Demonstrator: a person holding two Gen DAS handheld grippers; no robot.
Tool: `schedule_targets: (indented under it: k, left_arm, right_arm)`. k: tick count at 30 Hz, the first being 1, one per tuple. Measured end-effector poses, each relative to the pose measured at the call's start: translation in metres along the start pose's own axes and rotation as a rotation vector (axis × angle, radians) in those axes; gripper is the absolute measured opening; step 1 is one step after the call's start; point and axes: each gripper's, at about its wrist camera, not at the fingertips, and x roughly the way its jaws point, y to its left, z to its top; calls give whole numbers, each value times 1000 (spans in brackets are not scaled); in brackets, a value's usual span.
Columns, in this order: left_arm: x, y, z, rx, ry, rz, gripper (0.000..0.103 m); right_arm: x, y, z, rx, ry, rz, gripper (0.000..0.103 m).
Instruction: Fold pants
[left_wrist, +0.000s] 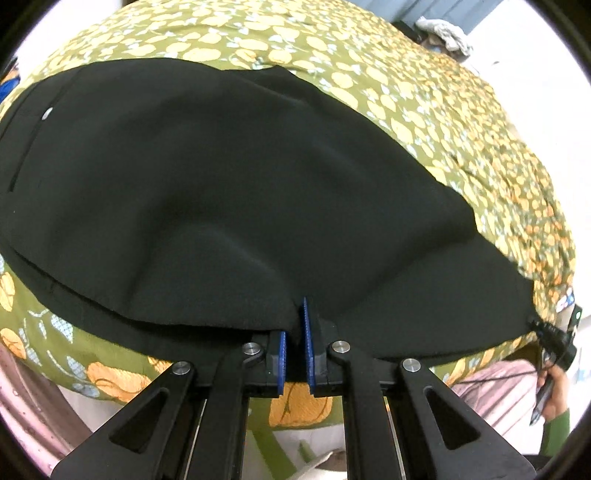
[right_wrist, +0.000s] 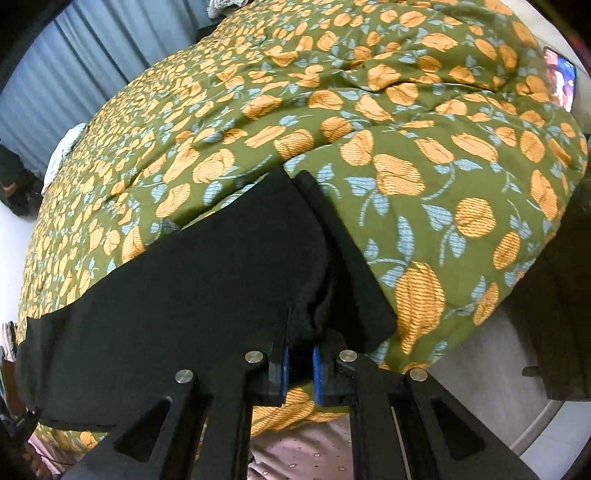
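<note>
Black pants (left_wrist: 229, 177) lie spread on a green bedspread with orange flowers (left_wrist: 424, 110). A small metal button (left_wrist: 47, 113) shows near their left end. My left gripper (left_wrist: 295, 332) is shut on the near edge of the fabric, which bunches up between its blue pads (left_wrist: 307, 332). In the right wrist view the same black pants (right_wrist: 207, 266) stretch off to the left, with a hem end (right_wrist: 347, 266) lying beside the pinched fold. My right gripper (right_wrist: 300, 354) is shut on that fold. The right gripper (left_wrist: 554, 332) also shows at the far right of the left wrist view, holding the cloth's corner.
The flowered bedspread (right_wrist: 406, 155) covers the whole bed and rises in folds at the back. A phone with a lit screen (right_wrist: 561, 79) lies at the bed's far right. Blue curtains (right_wrist: 66, 74) hang behind. A person's hand in a green sleeve (left_wrist: 554, 413) shows at lower right.
</note>
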Motion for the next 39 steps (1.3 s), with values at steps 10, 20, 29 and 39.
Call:
schedule_targets:
  k: [10, 20, 29, 39]
  left_arm:
    - [3, -5, -7, 65, 23, 38, 6]
    - [11, -10, -13, 116, 68, 78, 8]
    - [-49, 13, -18, 100, 2, 136, 64]
    - [-49, 59, 69, 111, -315, 436, 80]
  right_arm:
    - [4, 2, -1, 15, 3, -42, 10]
    - [5, 4, -2, 12, 11, -74, 10]
    - [-39, 5, -16, 50, -187, -95, 88]
    - [-65, 111, -37, -98, -321, 18, 93]
